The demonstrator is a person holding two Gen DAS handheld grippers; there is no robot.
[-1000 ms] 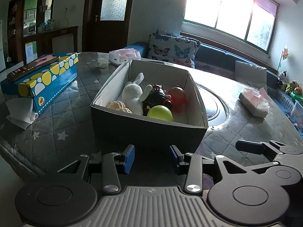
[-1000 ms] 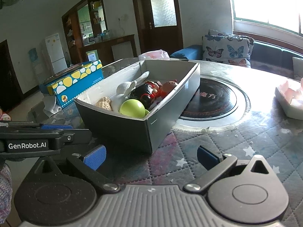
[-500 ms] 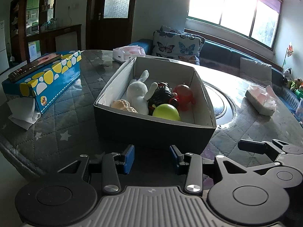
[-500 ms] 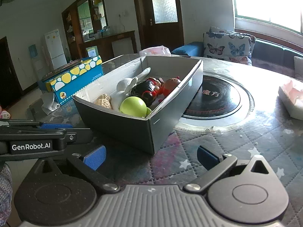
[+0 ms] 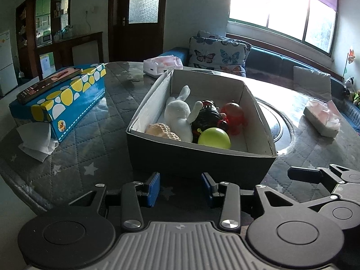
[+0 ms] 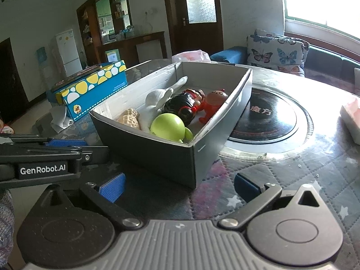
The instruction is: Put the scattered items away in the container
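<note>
Container: a dark box [image 5: 198, 159] with pale inner walls sits on the quilted tabletop [image 5: 90, 139], near its front edge.
Toys: all lie inside the box, packed together: a white plush rabbit [image 5: 178, 114], a tan textured toy [image 5: 163, 130] at the front left corner, a black-and-red figure [image 5: 208, 115], a red figure [image 5: 234, 114] and a green ball toy [image 5: 214, 138] at the front wall.
Left gripper [image 5: 181, 186]: jaws apart, holding nothing, hanging just in front of the box's near wall.
Right gripper [image 6: 180, 185]: jaws wide apart, empty, at the box's near right corner.
Other things: a blue spotted carton [image 5: 67, 96] at the left edge, with a phone [image 5: 48, 84] on top; tissue packs [image 5: 322, 118] toward the right edge.
</note>
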